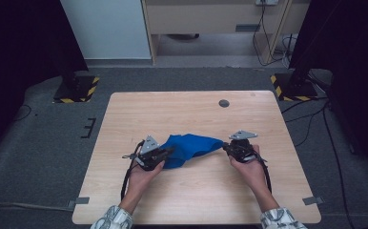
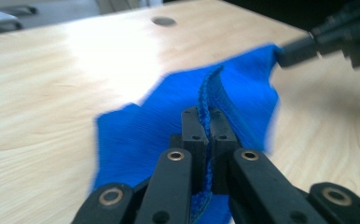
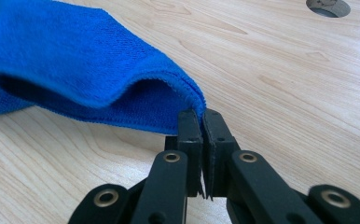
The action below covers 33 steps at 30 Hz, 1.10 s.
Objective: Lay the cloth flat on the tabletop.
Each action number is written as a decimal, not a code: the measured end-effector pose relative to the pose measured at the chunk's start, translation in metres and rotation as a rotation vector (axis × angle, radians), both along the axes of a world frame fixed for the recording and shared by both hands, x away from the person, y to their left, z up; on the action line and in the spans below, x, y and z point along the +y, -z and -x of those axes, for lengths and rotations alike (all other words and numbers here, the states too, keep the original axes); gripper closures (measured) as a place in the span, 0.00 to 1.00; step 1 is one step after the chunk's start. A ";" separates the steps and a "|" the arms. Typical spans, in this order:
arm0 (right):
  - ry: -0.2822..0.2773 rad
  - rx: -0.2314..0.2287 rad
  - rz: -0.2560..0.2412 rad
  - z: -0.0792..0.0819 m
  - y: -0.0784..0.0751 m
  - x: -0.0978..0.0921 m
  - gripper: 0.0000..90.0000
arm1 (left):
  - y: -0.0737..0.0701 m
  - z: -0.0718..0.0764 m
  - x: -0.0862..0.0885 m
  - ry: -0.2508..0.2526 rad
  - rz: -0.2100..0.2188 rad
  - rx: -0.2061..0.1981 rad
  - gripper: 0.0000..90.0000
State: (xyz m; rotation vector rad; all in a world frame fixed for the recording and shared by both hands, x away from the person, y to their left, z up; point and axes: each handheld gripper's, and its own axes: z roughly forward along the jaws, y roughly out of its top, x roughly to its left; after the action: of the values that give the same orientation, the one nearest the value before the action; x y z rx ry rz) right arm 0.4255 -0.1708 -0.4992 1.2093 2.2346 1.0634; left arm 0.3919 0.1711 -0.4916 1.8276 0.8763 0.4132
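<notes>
my left gripper and right gripper each clamp an opposite edge of the blue cloth, holding it stretched mid-table, apparently for controlled spreading or folding.

The left gripper pinches the hem of the blue cloth; beyond the cloth, the right gripper clamps its far corner.

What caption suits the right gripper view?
Right gripper pinching a corner of the blue cloth over the wooden table.
</notes>
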 end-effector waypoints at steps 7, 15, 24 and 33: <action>-0.006 -0.002 -0.006 0.000 0.000 0.000 0.97 | -0.008 0.000 0.021 -0.091 0.036 -0.047 0.98; -0.027 -0.016 -0.009 -0.002 0.002 0.002 0.97 | -0.010 -0.003 0.042 -0.178 0.075 -0.050 0.98; -0.024 -0.037 -0.031 -0.001 -0.005 -0.002 0.98 | -0.014 -0.011 0.038 -0.178 0.025 -0.056 0.98; -0.043 -0.056 -0.040 -0.008 -0.019 -0.009 0.98 | -0.019 -0.029 0.034 -0.168 0.051 -0.001 0.98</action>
State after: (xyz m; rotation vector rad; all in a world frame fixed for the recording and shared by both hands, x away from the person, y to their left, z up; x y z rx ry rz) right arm 0.4331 -0.1799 -0.4798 1.1376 2.2160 1.1492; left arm 0.4209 0.2055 -0.4721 1.7132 1.0341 0.4928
